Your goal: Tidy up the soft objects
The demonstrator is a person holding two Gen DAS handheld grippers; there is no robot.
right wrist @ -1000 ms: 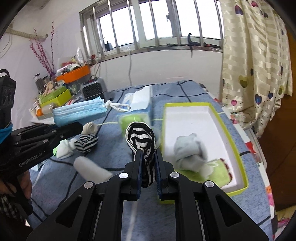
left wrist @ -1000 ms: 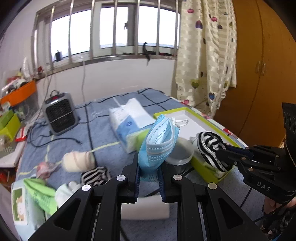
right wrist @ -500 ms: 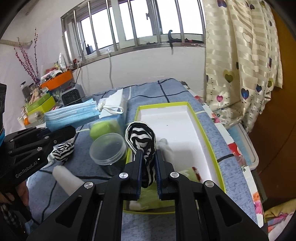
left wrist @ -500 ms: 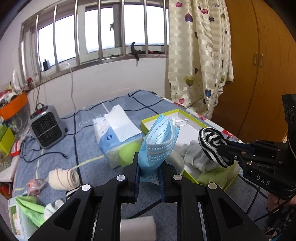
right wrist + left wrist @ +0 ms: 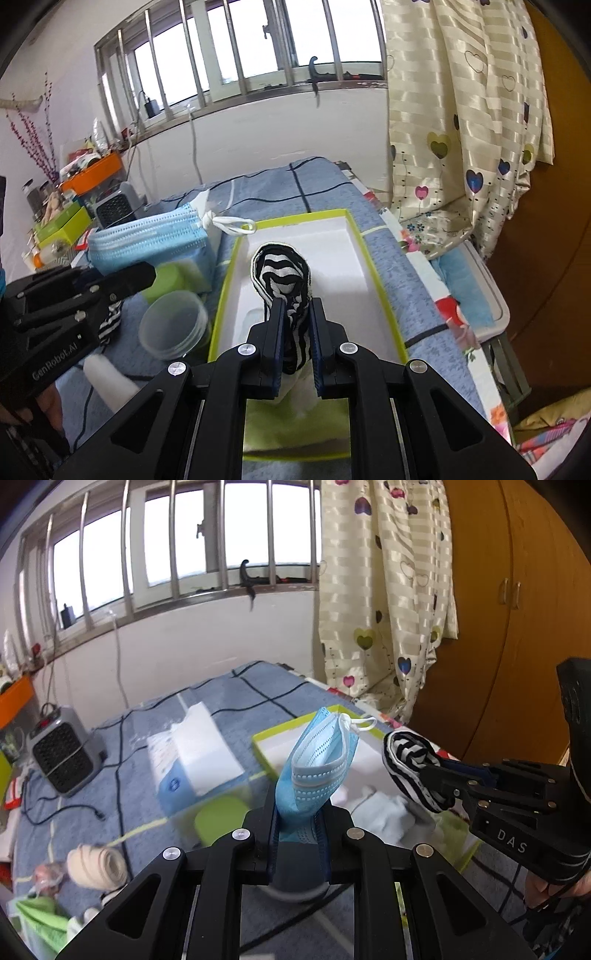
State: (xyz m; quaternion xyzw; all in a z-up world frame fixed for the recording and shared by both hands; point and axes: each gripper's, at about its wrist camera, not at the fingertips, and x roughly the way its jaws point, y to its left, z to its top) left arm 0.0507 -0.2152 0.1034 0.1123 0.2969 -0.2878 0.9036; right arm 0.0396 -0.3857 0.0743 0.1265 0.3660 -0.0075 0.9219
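Left gripper [image 5: 297, 823] is clamped on a pleated light-blue face mask [image 5: 319, 760], folded, standing up from the pads w/ its white ear loop [image 5: 360, 723] flopping at the top. Right gripper [image 5: 295, 328] is closed on a black-and-white striped sock [image 5: 282, 277]; its cuff bulges in a loop above the pads, fabric pinched flat between them.

Sock hangs over the white tray w/ lime-green rim [image 5: 373, 266], which sits on the blue checked tablecloth [image 5: 325, 188]. Mask is held above the tray's near-left corner in the left wrist view, just beside the sock. In the tray, below the sock: a pale grey-white sock bundle [image 5: 384, 812] and a green cloth [image 5: 295, 424].

Left of the tray: clear round plastic container [image 5: 173, 328], lime-green lid or ball [image 5: 219, 818] (blurred), blue-and-white tissue pack [image 5: 192, 753]. Further left: beige bandage roll [image 5: 98, 862], grey fan heater [image 5: 62, 755].

Vs 1 s ago: both grippers have swung rightward, from over the cloth and clutter to over the tray. Tray now fills the centre of the right wrist view; heater and bandage roll sit nearer the left edge. Grips unchanged on both.
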